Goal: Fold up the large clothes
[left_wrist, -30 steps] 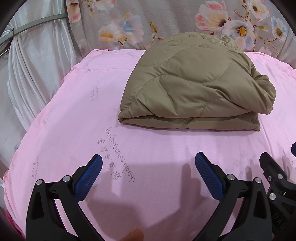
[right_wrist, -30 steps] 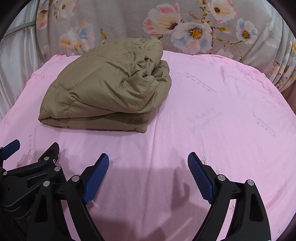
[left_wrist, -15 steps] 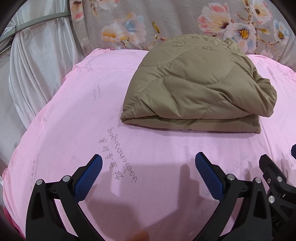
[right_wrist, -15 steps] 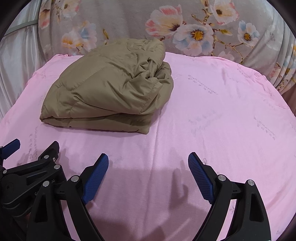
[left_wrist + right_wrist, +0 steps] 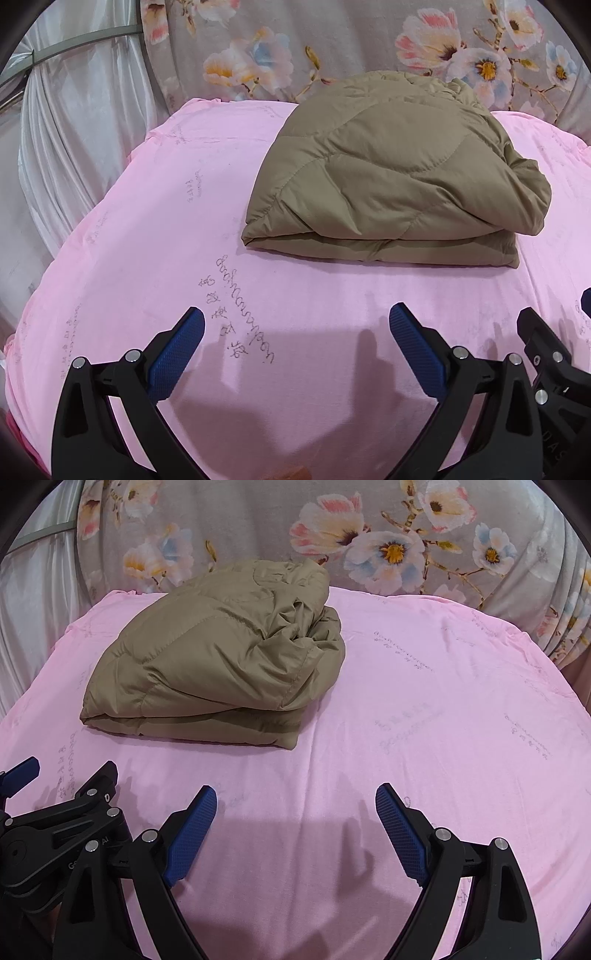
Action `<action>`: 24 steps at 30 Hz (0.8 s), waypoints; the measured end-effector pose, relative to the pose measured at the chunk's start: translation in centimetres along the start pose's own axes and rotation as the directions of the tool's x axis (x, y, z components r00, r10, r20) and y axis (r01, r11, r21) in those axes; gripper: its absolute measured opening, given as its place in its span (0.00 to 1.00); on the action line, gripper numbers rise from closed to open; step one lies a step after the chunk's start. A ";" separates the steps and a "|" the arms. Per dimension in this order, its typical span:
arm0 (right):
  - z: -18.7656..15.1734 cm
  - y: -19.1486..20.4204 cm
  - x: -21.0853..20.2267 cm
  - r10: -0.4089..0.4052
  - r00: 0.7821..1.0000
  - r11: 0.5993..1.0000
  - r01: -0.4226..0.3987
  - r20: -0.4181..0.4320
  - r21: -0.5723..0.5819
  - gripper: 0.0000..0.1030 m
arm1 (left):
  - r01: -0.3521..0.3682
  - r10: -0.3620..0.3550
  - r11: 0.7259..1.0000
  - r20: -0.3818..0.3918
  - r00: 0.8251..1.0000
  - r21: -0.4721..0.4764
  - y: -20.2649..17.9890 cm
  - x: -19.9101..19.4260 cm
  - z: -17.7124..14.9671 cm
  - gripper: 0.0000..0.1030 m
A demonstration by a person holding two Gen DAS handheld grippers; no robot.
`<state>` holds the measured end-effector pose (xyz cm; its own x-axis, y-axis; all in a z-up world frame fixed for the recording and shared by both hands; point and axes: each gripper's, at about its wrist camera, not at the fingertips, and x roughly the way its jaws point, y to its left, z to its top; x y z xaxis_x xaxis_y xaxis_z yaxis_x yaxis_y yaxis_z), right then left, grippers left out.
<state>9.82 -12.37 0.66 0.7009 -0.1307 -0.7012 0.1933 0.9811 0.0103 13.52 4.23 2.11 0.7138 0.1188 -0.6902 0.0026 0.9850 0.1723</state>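
While the left wrist view looks down over a pink sheet (image 5: 155, 229), the left gripper (image 5: 295, 332) hangs above the cloth with its blue pads spread wide and nothing between them. A tan quilted jacket (image 5: 399, 177) lies well ahead of it, folded into a thick bundle near the far edge, just before a floral curtain (image 5: 332, 44). Grey writing (image 5: 243, 314) runs across the sheet between the gripper and the jacket; it looks like looping script beside some characters, seen upside down, and I cannot make out the words. Part of the other tool shows at the right edge, with letters on its body that seem to read "DAS". From the right wrist view, the right gripper (image 5: 295, 812) is likewise wide open and empty over bare sheet, and the jacket (image 5: 221, 657) sits ahead and to the left, its rumpled right end bulging over the flatter layers beneath. Fainter lines of the same grey script are scattered over the right half of the sheet, too pale to read; the left tool's body carries white lettering, partly hidden. The fold looks finished, so the main risk is the puffy top layer springing open or sliding off by itself, or a careless nudge from either gripper undoing the stack.
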 end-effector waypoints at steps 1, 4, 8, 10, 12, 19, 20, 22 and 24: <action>0.0 0.0 0.0 0.000 1.000 1.000 0.000 0.000 0.000 0.83 | 0.003 -0.003 1.000 0.000 1.000 -0.001 0.1 0.0 0.1 0.95; 0.0 0.0 0.0 0.000 1.000 1.000 0.000 0.000 0.000 0.83 | 0.005 -0.005 1.000 -0.001 1.000 -0.002 0.2 0.0 0.1 0.95; 0.0 0.0 0.1 -0.001 1.000 1.000 0.001 0.000 0.000 0.83 | 0.008 -0.008 1.000 0.001 1.000 -0.002 0.2 0.0 0.1 0.95; 0.0 0.0 0.0 -0.004 1.000 1.000 0.004 0.000 0.001 0.83 | 0.007 -0.007 1.000 0.001 1.000 -0.002 0.2 0.0 0.1 0.95; 0.0 0.0 0.0 -0.008 1.000 1.000 0.008 0.001 0.001 0.83 | 0.005 -0.005 1.000 0.001 1.000 -0.001 0.2 0.0 0.1 0.95; 0.0 -0.1 0.1 -0.012 1.000 1.000 0.012 -0.003 0.005 0.83 | 0.002 -0.002 1.000 -0.001 1.000 0.004 -0.1 0.1 0.1 0.95; 0.0 -0.1 0.2 -0.011 1.000 1.000 0.011 -0.005 0.006 0.83 | 0.001 -0.001 1.000 -0.005 1.000 0.006 -0.2 0.2 0.1 0.95; 0.0 -0.2 0.2 -0.009 1.000 1.000 0.009 -0.003 0.009 0.83 | 0.006 -0.006 1.000 -0.005 1.000 0.005 -0.3 0.2 0.1 0.94; 0.0 -0.2 0.2 -0.010 1.000 1.000 0.010 -0.005 0.008 0.83 | 0.005 -0.005 1.000 -0.005 1.000 0.004 -0.3 0.1 0.0 0.94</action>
